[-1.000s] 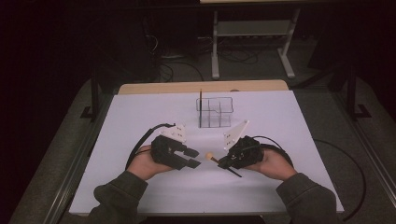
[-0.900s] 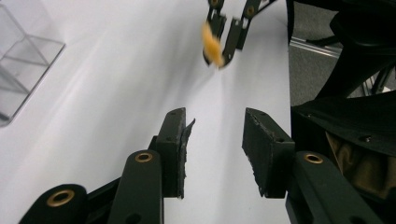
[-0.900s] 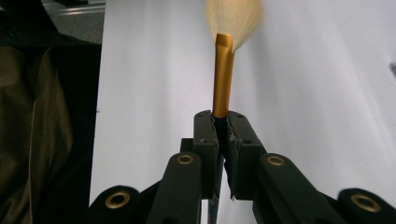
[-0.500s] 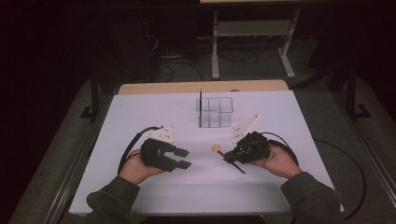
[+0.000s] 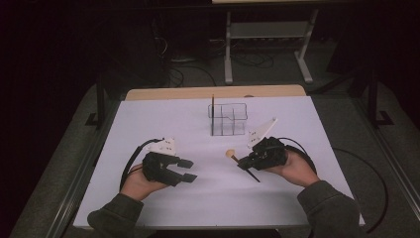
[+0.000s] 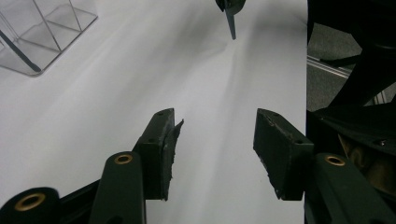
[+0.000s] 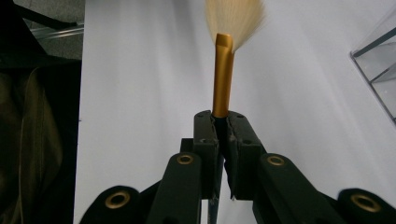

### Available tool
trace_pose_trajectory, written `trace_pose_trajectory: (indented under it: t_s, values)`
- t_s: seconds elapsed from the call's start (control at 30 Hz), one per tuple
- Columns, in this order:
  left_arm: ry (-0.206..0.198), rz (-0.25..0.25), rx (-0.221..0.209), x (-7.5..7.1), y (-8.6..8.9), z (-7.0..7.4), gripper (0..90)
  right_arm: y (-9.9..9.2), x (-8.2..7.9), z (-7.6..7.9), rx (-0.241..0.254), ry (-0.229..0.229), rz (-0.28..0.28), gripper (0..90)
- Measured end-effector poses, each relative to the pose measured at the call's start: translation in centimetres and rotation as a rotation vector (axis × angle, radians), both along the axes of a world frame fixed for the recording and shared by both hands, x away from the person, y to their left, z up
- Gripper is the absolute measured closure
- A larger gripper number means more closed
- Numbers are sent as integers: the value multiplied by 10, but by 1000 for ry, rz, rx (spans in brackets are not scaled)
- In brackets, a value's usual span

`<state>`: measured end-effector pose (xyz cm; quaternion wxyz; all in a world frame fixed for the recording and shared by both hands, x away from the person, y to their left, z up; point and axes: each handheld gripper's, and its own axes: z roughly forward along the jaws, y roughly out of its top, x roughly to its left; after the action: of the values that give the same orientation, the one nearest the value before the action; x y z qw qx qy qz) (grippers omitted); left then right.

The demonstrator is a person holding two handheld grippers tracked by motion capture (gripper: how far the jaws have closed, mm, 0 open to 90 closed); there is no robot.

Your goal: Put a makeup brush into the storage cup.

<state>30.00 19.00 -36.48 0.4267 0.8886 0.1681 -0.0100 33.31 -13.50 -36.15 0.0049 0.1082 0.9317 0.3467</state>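
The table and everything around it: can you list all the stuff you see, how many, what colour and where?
Makeup brush with gold metal ferrule, pale bristles and thin dark handle: one, clamped in the right claw.
Clear plastic organiser box with compartments: one, see-through, far middle of the table.
Thin dark stick: one, standing upright in the organiser's left side.
White table top: one, with a tan wooden edge at the far side.
Grey metal stand: one, on the dark floor behind the table.
Left claw: one, black, jaws open with nothing between them, having just been opening.
Right claw: one, black, shut on the brush.
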Motion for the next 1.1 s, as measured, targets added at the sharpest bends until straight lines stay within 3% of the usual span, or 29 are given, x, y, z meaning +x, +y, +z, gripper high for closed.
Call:
trace_pose_trajectory:
  t_s: [0.5,1.1]
  values:
    - [-22,38,-14,-4,11,-8,469,-2,3,2,15,0,-27,830]
    - [-10,79,-33,-10,25,-18,413,-4,6,3,31,4,-52,830]
